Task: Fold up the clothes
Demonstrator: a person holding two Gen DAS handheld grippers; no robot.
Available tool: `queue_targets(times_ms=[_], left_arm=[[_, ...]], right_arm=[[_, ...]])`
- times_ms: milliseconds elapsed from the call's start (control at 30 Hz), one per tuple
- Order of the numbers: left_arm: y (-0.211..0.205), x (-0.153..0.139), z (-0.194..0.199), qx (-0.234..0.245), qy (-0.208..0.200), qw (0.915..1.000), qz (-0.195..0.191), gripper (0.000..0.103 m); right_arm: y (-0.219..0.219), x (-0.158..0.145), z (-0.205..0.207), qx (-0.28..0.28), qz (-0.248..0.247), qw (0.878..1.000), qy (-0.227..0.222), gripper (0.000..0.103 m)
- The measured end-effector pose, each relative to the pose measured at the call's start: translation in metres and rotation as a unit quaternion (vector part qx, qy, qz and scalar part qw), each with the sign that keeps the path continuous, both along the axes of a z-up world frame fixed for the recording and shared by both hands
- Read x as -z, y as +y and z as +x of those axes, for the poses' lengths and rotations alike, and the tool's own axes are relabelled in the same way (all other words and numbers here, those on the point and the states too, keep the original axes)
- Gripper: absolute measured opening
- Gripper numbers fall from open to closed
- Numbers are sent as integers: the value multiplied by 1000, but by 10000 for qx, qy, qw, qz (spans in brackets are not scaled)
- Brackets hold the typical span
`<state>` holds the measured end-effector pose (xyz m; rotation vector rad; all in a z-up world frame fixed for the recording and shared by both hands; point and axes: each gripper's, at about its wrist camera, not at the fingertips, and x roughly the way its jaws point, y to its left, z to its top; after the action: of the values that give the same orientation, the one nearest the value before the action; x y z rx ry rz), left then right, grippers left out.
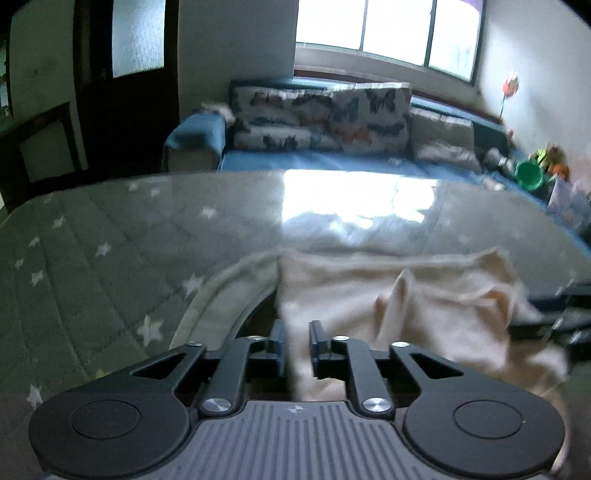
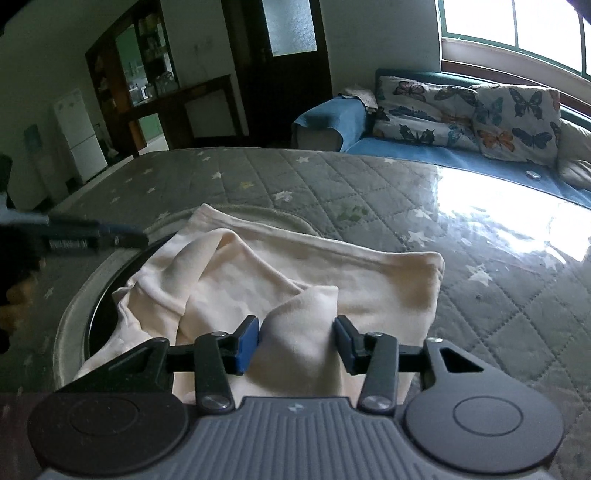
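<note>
nearest in the left wrist view, the left gripper (image 1: 297, 341) has its blue pads close together with cream cloth running between them, so it seems to be pinching the near edge of the cream garment (image 1: 399, 295). in the right wrist view the right gripper (image 2: 296, 341) stands spread, a raised fold of the same garment (image 2: 295, 280) bulging between its pads and touching the left one; it is not clamped.

the garment lies crumpled on the near part of a grey quilted cover (image 2: 369, 192) printed with pale stars, partly over a round dark-rimmed cutout (image 2: 99, 306) edged in light trim. the left gripper reaches in from the left side of the right view (image 2: 99, 236), blurred.

a glossy patch on the cover (image 1: 354, 199) reflects bright window light. beyond the surface sits a blue sofa (image 2: 406, 147) with butterfly-print cushions (image 2: 461, 110) under a wide window (image 1: 388, 29). to the left are a dark wooden door (image 2: 288, 55), a shelf unit (image 2: 140, 62) and a white fridge (image 2: 77, 133). a green bowl (image 1: 530, 175) sits at the far right.
</note>
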<state>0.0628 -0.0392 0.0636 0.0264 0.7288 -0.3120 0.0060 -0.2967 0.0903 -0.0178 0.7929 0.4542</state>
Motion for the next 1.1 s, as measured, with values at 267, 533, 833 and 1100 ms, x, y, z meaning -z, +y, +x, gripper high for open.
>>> queue_targets(times_ms=[267, 533, 833, 1100], left_arm=[[-69, -1, 12, 832, 33, 9963, 226, 45], [-66, 11, 6, 746, 115, 9968, 270, 6], [-15, -1, -52, 398, -51, 9989, 247, 5], [8, 14, -107, 522, 40, 9975, 464, 6]], right_arm=[[4, 1, -10, 3, -128, 9998, -146, 27], [0, -2, -24, -70, -201, 9993, -312, 24], [-9, -6, -44, -114, -135, 9992, -362, 22], [-5, -10, -79, -522, -175, 9979, -334, 22]])
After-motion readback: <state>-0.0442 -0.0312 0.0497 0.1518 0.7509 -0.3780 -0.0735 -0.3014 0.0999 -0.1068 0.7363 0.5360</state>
